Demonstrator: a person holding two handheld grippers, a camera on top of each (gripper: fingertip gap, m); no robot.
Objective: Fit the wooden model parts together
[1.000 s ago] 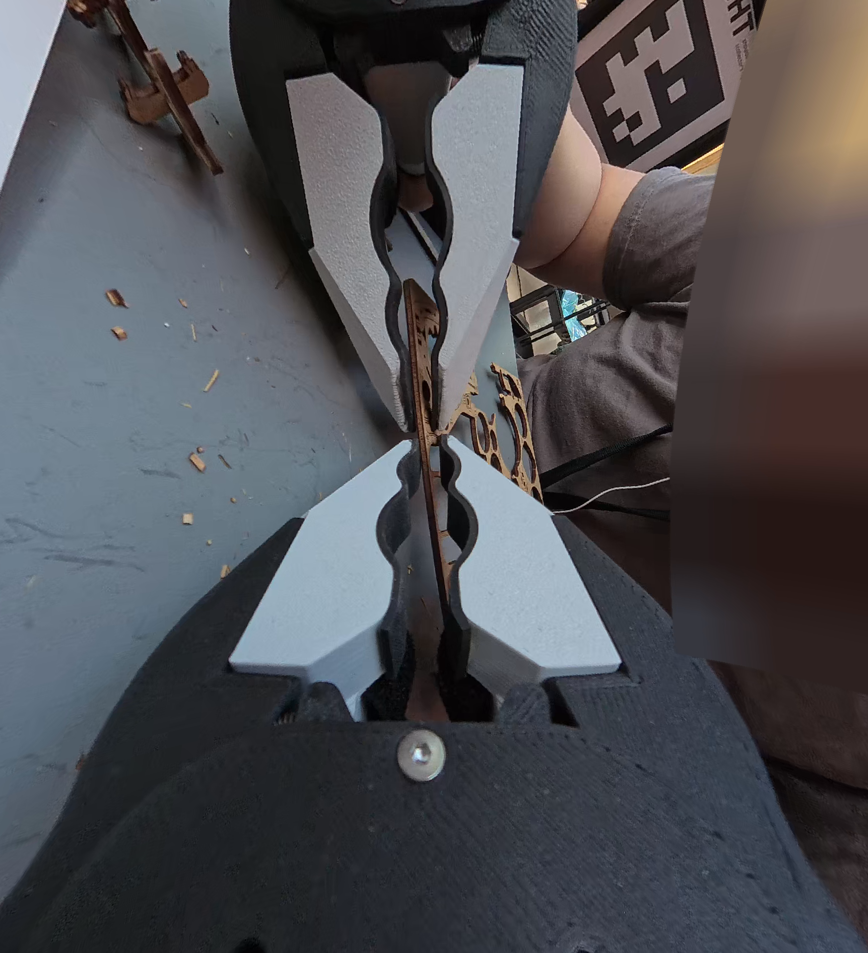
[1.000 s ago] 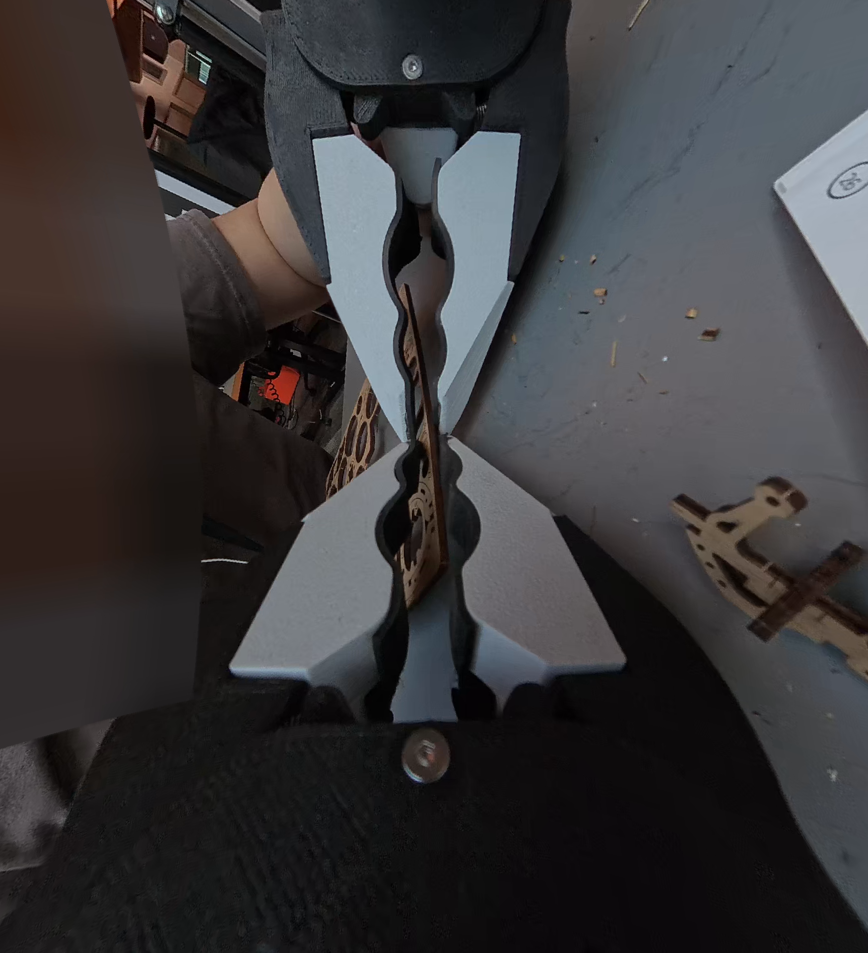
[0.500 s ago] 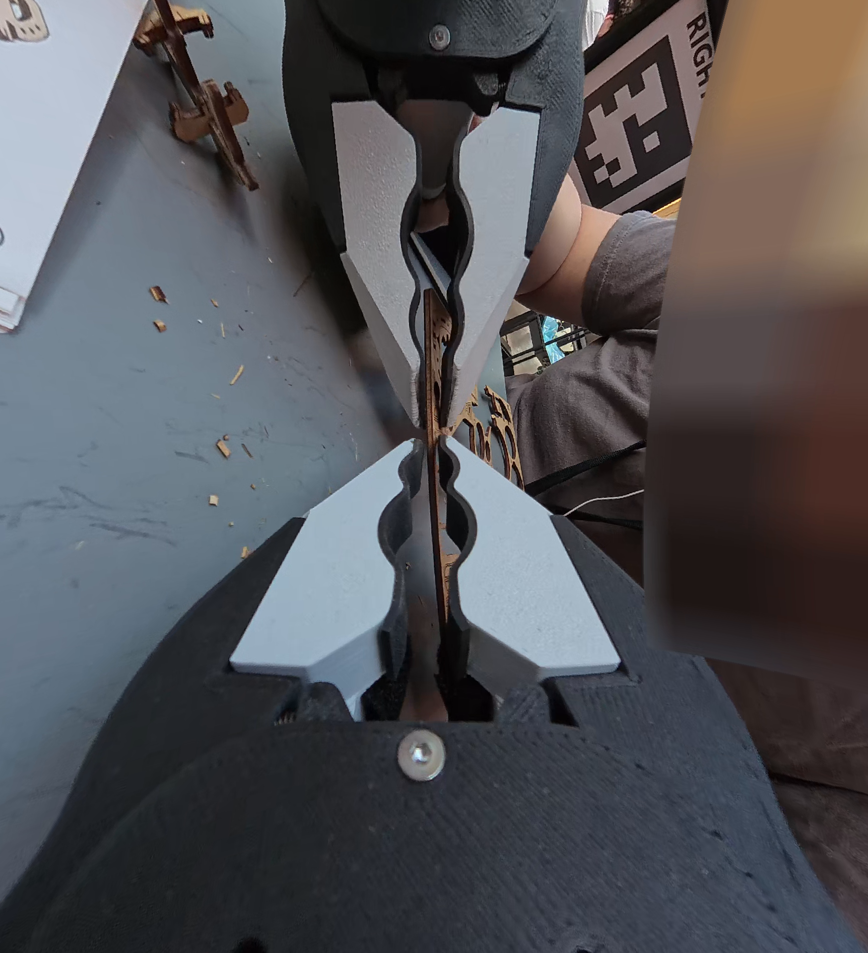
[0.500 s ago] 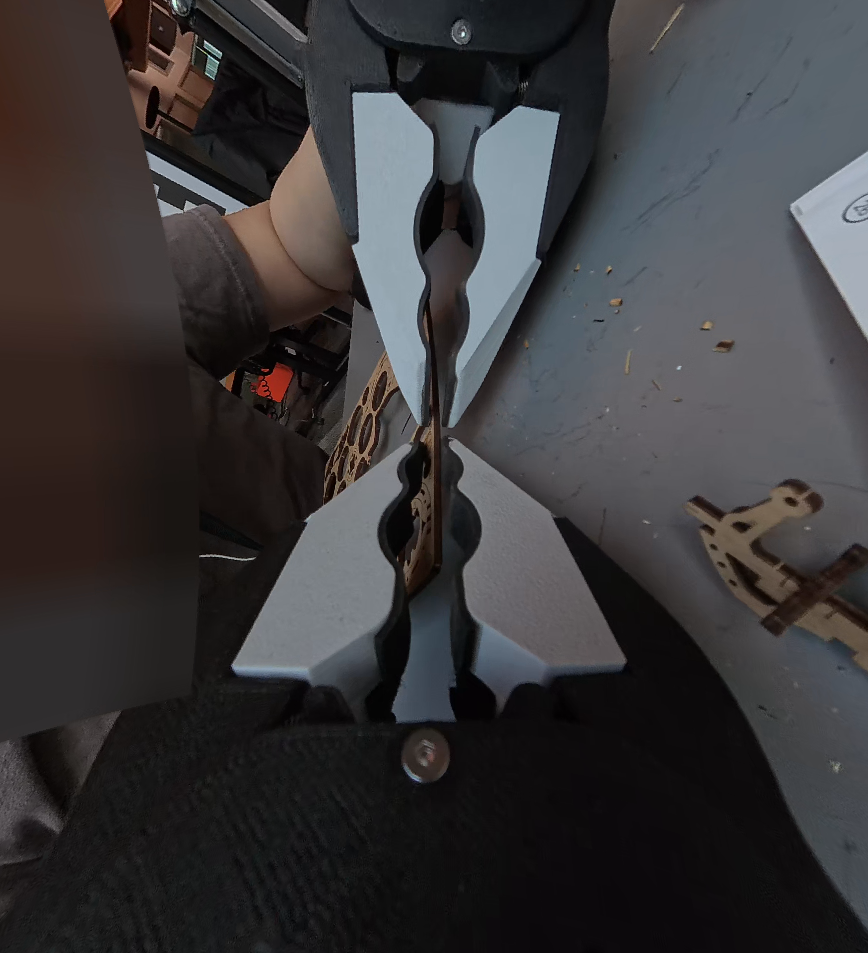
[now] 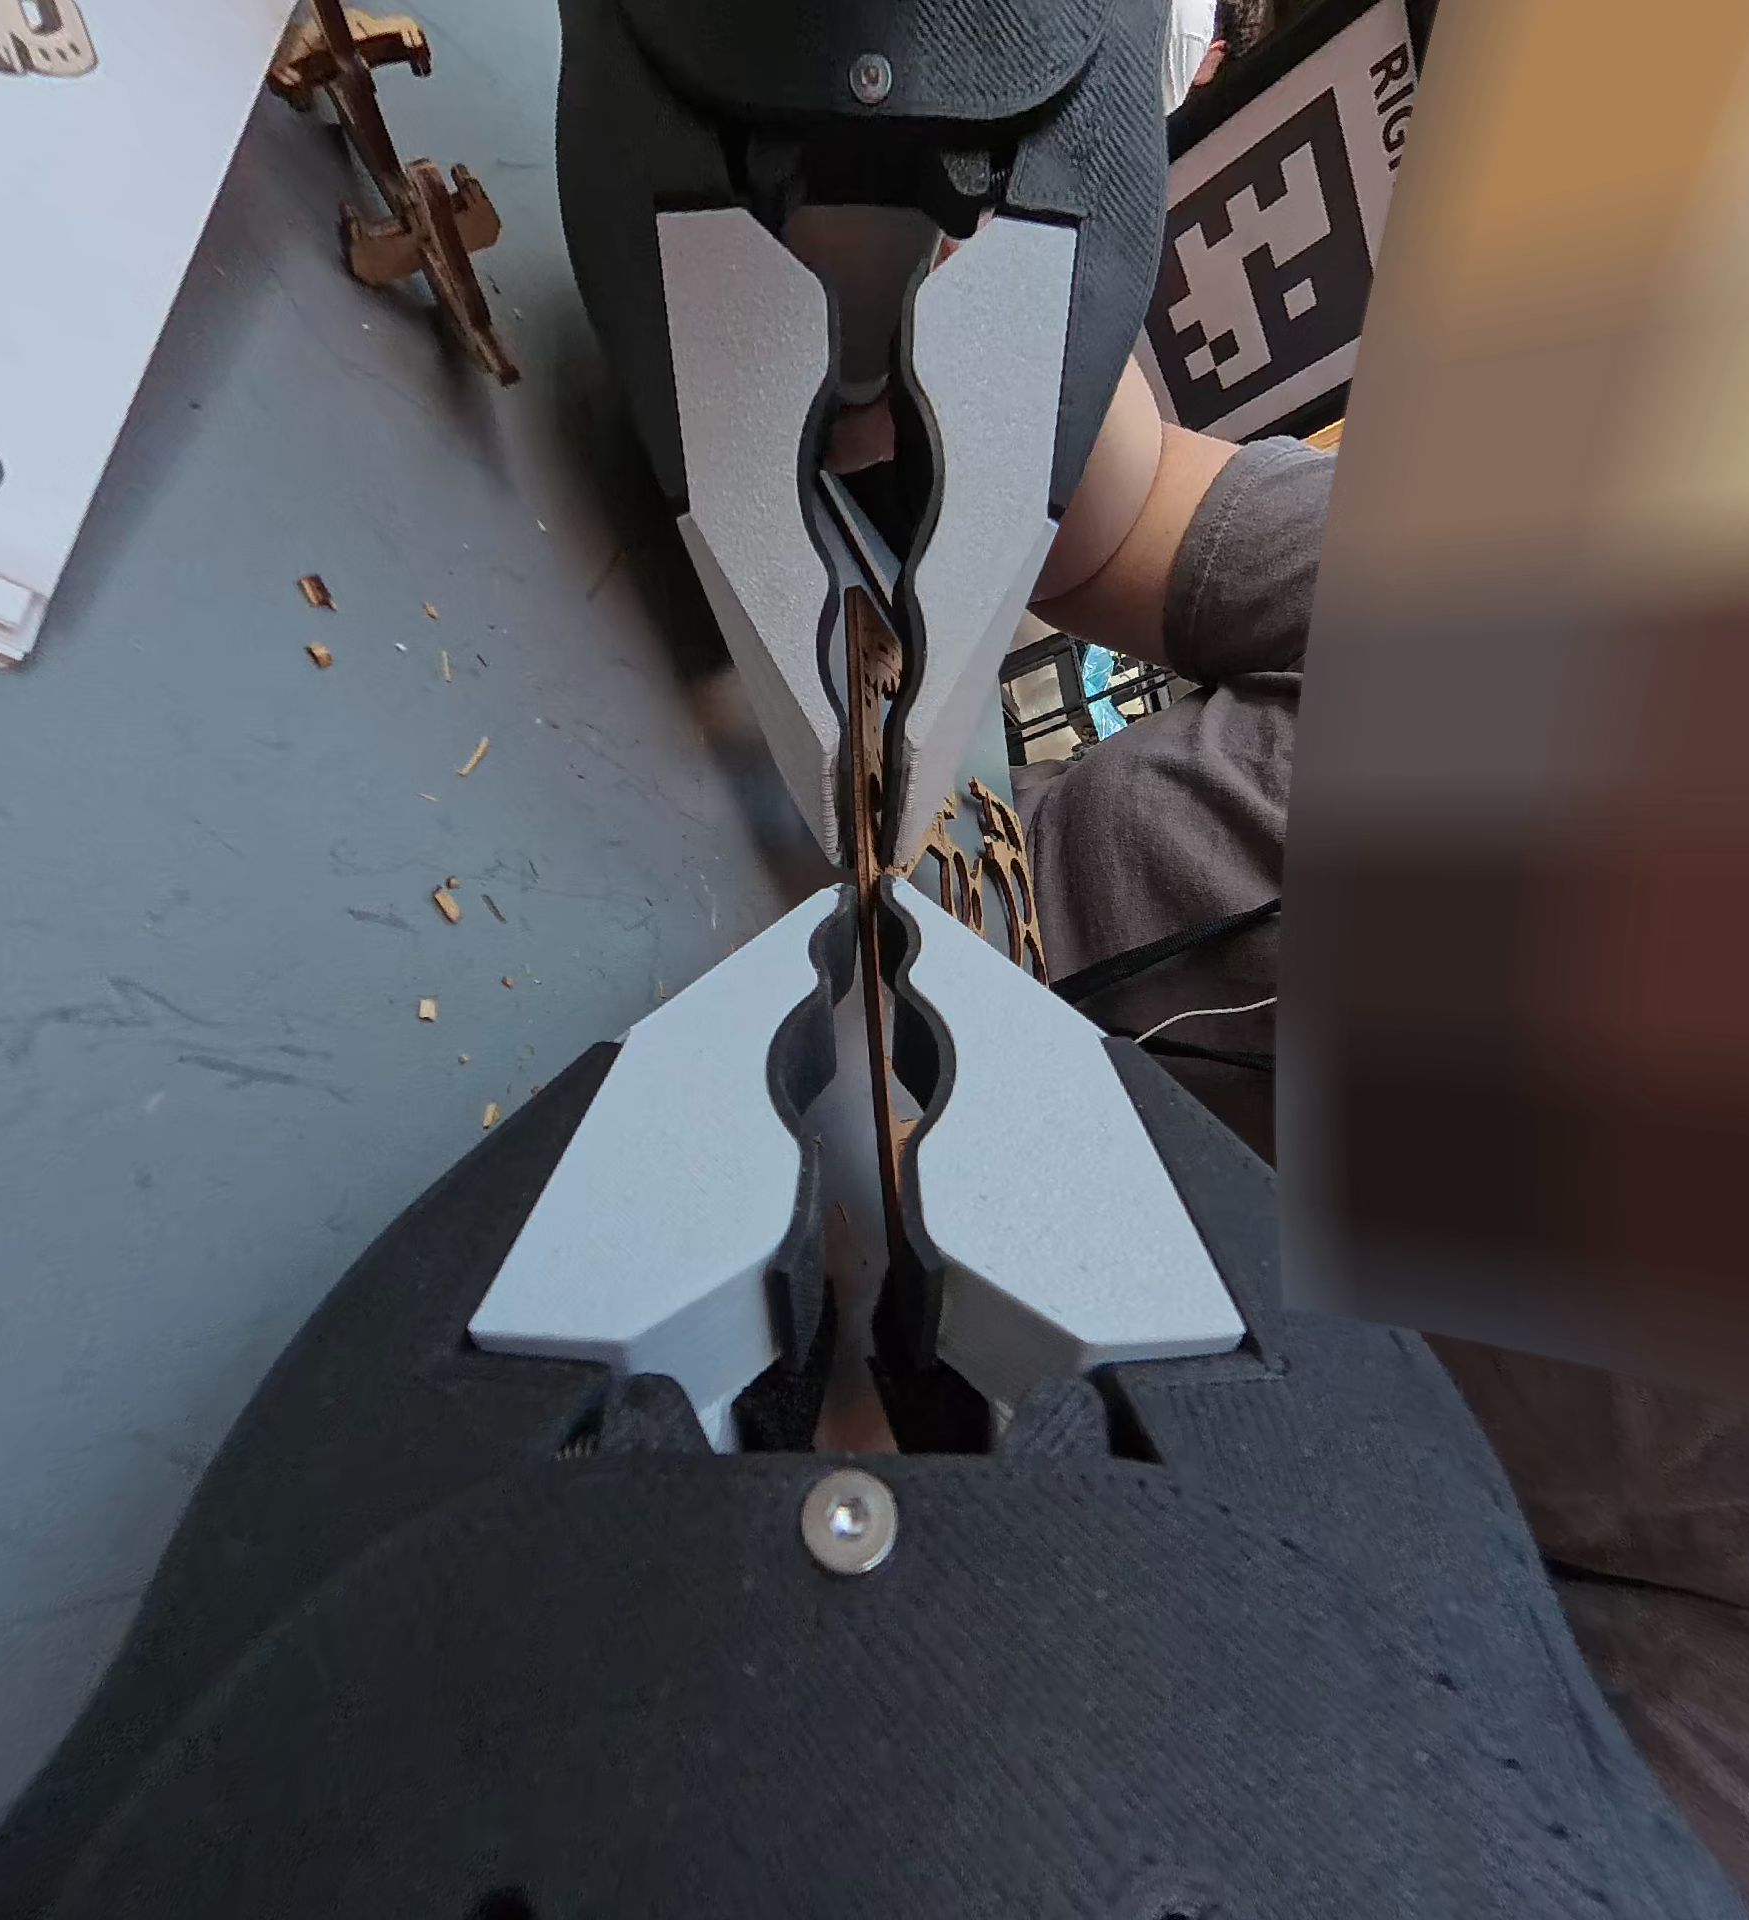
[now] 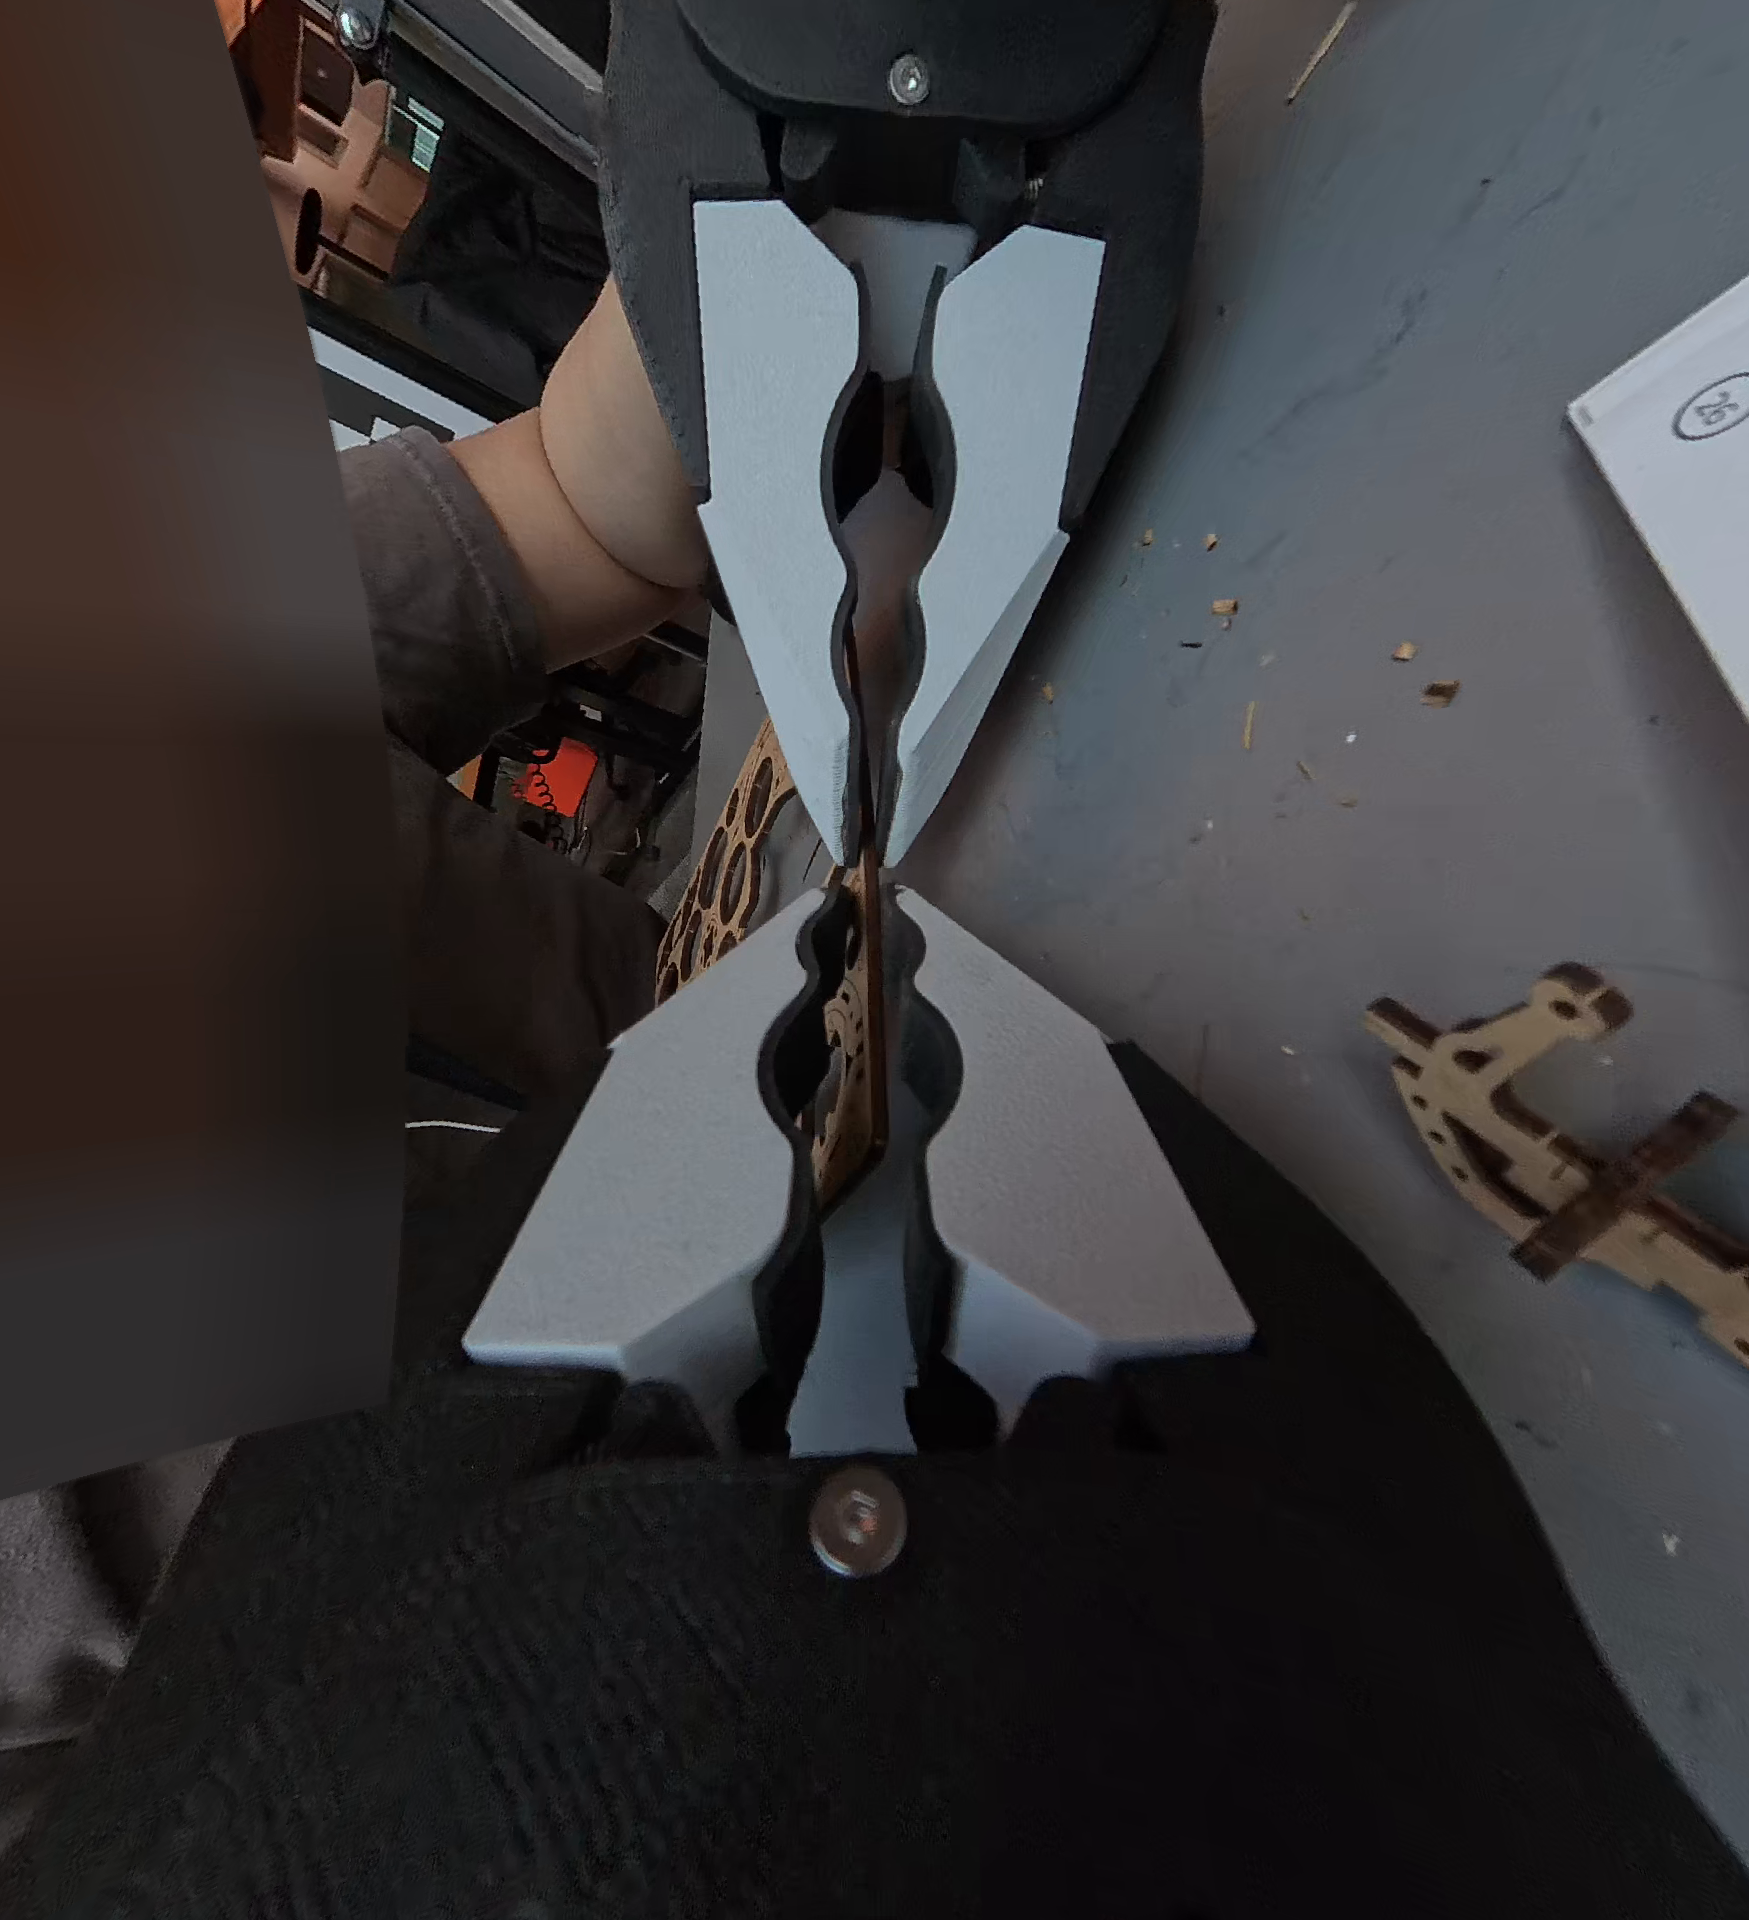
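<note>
My left gripper [image 5: 862, 902] is shut on a thin wooden part [image 5: 880, 1049] seen edge-on. My right gripper [image 5: 862, 844] comes in from the top, tip to tip with it, shut on a wooden part [image 5: 868, 717]. In the right wrist view my right gripper [image 6: 862, 902] grips a fretted wooden part [image 6: 852, 1081], and the left gripper [image 6: 865, 844] faces it. A perforated wooden plate [image 5: 995, 883] sticks out sideways at the tips, also in the right wrist view [image 6: 735, 862]. The parts touch at the tips; the joint is hidden.
The grey table [image 5: 174, 935] carries an assembled wooden piece [image 5: 413, 197], also in the right wrist view [image 6: 1576, 1164], a white booklet [image 5: 18, 312] [image 6: 1732, 520] and scattered wood chips [image 5: 444, 899]. A person in a grey shirt [image 5: 1161, 831] sits close behind the grippers. My two grippers' fingertips are within a few centimetres of each other.
Both grippers stay shut, tip to tip. The right gripper has drawn into line with the left, and both have shifted over the table, bringing the booklet into the left wrist view.
</note>
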